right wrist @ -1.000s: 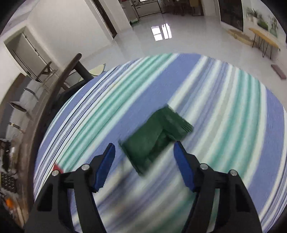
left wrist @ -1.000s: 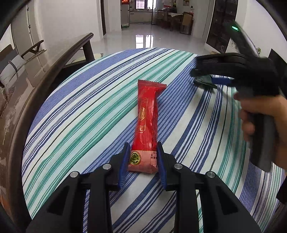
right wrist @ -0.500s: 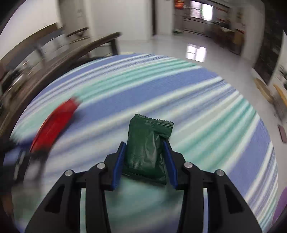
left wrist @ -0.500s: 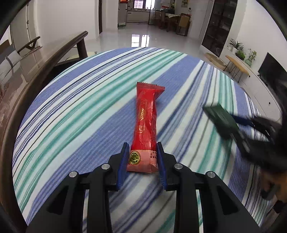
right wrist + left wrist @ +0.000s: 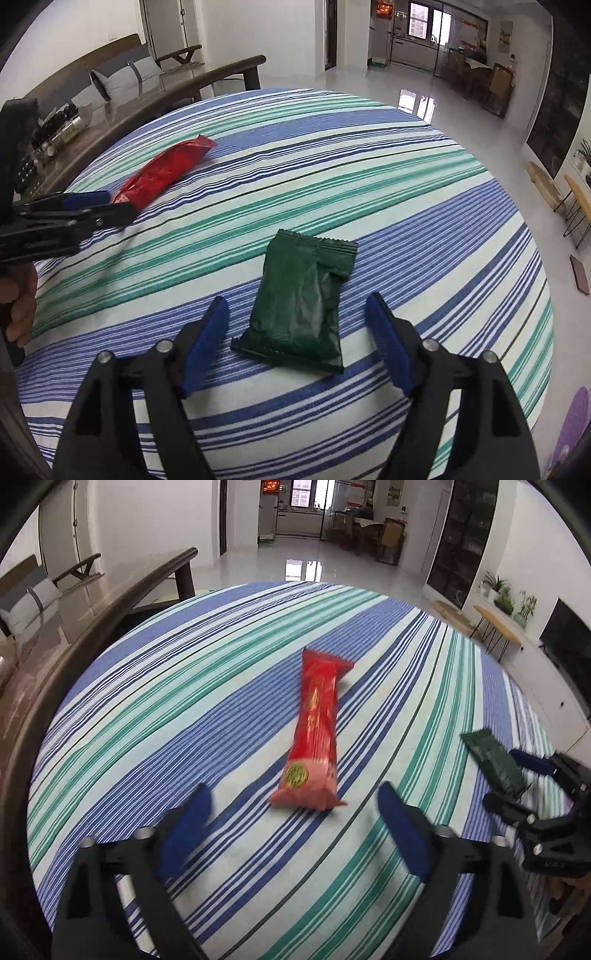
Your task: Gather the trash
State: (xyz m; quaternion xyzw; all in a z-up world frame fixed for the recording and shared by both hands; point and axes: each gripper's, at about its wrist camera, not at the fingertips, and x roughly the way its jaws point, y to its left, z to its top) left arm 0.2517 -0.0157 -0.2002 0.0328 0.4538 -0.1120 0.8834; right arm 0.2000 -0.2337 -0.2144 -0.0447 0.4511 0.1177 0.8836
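Left wrist view, near to far. Item one: left hand-held gripper (image 5: 293, 805), bottom of frame, jaws spread wide and just opened further, gripping nothing; it points steeply down at the striped surface (image 5: 184, 709).
Item two: red wrapper (image 5: 314, 734), centre of frame, lying flat and loose on the cloth, its near crimped end between the open jaws and clear of both pads. Judged light, thin and crinkly, probably slick; best pinched across its narrow width near the crimped end.
Item three: right hand-held gripper (image 5: 517, 775), right edge, reaching in low beside the green wrapper (image 5: 493, 762).

Right wrist view. Item one: right hand-held gripper (image 5: 297, 339), jaws just opened, released, tilted down.
Item two: green wrapper (image 5: 303, 299), centre, flat on the surface between the pads, touching neither. Judged soft, puffy, light; take it across the short sides.
Item three: red wrapper (image 5: 166, 171), upper left, with the left hand-held gripper (image 5: 107, 208) at its near end.
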